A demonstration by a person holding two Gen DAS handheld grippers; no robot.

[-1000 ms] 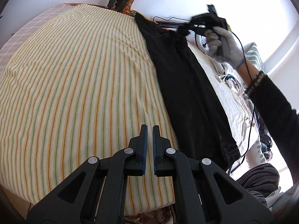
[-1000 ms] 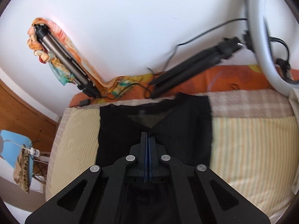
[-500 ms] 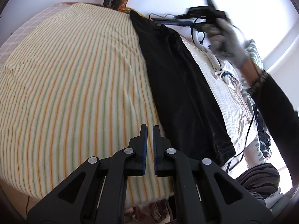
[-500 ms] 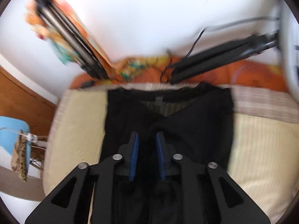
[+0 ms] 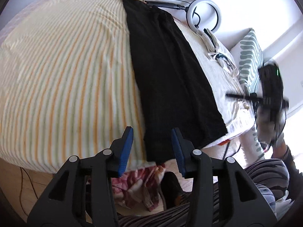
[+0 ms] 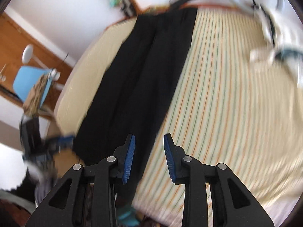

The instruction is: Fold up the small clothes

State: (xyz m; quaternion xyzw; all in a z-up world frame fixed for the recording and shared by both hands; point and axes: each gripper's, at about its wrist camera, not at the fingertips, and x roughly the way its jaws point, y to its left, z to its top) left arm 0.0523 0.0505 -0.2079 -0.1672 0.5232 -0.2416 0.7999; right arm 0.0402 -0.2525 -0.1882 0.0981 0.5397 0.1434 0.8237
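Observation:
A long black garment [image 5: 166, 71] lies flat in a narrow strip across the striped bed [image 5: 62, 71], its near end hanging over the bed's edge. My left gripper [image 5: 152, 132] is open, its jaws on either side of the garment's near hem, above it. In the right wrist view the same garment [image 6: 136, 79] runs away from me. My right gripper [image 6: 149, 143] is open and empty over the garment's near right edge. The right gripper also shows blurred in the left wrist view [image 5: 270, 90].
A ring light [image 5: 203, 15] and tripods stand by the wall at the bed's far end. A white cloth [image 5: 217, 54] and a green patterned pillow [image 5: 250, 56] lie to the right. A blue chair [image 6: 32, 81] stands left of the bed.
Both grippers have opened. The right gripper let go of the garment's far end and swung back to the near edge. The left gripper shifted right over the garment's hem.

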